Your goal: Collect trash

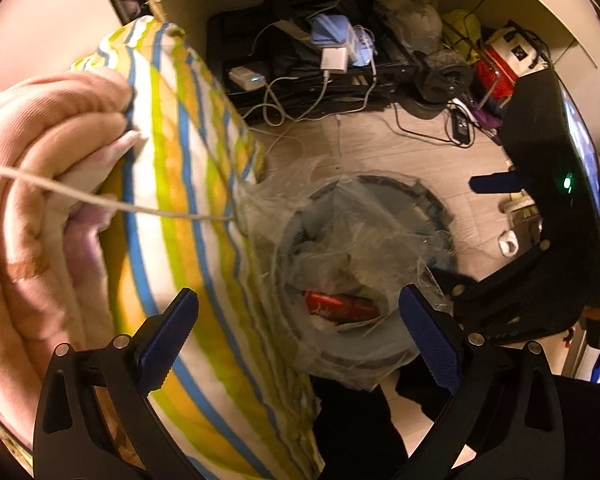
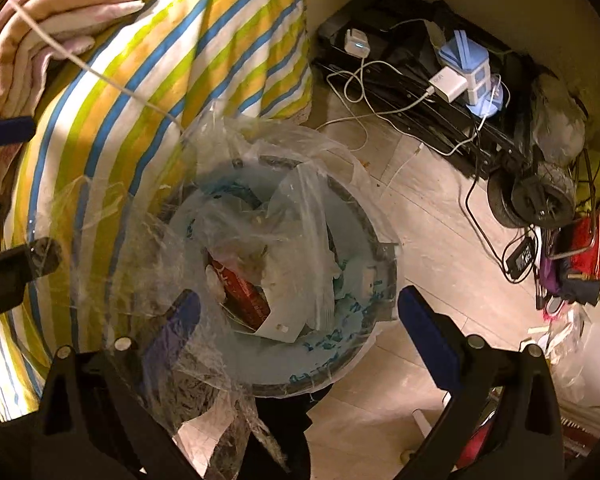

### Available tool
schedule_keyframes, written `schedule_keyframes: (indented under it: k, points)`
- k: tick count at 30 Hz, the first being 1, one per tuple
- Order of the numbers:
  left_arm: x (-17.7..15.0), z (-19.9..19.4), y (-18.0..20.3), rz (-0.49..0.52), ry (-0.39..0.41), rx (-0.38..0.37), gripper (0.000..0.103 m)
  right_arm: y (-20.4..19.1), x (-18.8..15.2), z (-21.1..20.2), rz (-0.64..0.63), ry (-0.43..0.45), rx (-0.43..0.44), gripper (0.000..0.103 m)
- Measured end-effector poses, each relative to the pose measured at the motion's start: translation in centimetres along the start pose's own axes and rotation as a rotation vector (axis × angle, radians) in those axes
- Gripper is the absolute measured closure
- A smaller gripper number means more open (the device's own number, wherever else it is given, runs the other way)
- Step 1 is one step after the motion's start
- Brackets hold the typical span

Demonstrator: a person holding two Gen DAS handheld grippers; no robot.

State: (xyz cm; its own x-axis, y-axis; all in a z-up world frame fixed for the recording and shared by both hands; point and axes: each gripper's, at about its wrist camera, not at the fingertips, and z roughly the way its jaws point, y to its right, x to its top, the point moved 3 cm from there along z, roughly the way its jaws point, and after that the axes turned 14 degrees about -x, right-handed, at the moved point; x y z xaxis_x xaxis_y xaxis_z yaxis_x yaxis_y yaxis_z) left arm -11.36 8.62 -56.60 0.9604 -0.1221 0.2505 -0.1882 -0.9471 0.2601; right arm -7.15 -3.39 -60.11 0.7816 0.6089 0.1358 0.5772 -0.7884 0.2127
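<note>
L gripper (image 1: 298, 320) & R gripper (image 2: 300, 318) both wide, empty; clear bag (image 2: 284, 208) veils bin (image 2: 340, 364) contents

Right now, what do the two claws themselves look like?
Both look alike. The left claw has a black frame with triangular cut-outs and silver round bolts; its fingers carry dark blue pads with a fine ribbed texture. The right claw has the same black frame and blue pads.

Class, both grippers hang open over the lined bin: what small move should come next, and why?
Probably close the right gripper on the clear bag. Its fingers stand open, the bag's loose edge drapes over one, and the bin already holds trash.
</note>
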Motion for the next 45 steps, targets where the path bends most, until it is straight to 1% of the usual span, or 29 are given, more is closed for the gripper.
schedule_keyframes:
  k: [5, 13, 21, 25, 30, 35, 40, 45]
  points:
    - [0.8, 0.6, 0.3, 0.015, -0.001, -0.001, 0.006, -0.3, -0.2, -0.3, -0.023, 0.025, 0.010, 0.007]
    - [1.5, 3.4, -0.2, 0.032, -0.029, 0.013, 0.006, -1.1, -0.6, -0.4, -0.063, 0.052, 0.024, 0.007]
    - [1.0, 6.8, -1.4, -0.001, -0.056, 0.033, 0.006, -1.9, -1.1, 0.5, -0.125, 0.091, 0.046, 0.007]
    - [0.6, 7.8, -2.2, -0.020, -0.075, 0.046, 0.006, -1.7, -1.1, 1.1, -0.125, 0.093, 0.036, 0.007]
    - [0.3, 7.4, -2.7, -0.032, -0.085, 0.052, 0.006, -0.5, -0.3, 1.6, -0.088, 0.067, 0.033, 0.007]
    - [0.9, 6.2, -2.7, -0.035, -0.086, 0.056, 0.006, 0.4, 0.8, 1.0, -0.082, 0.075, 0.024, 0.007]
    - [2.5, 4.0, -2.2, -0.036, -0.065, 0.062, 0.006, 2.1, 2.0, -1.1, -0.045, 0.076, 0.009, 0.007]
    - [5.0, 0.5, -1.2, -0.024, -0.026, 0.067, 0.006, 4.1, 3.6, -4.9, 0.002, 0.100, -0.020, 0.007]
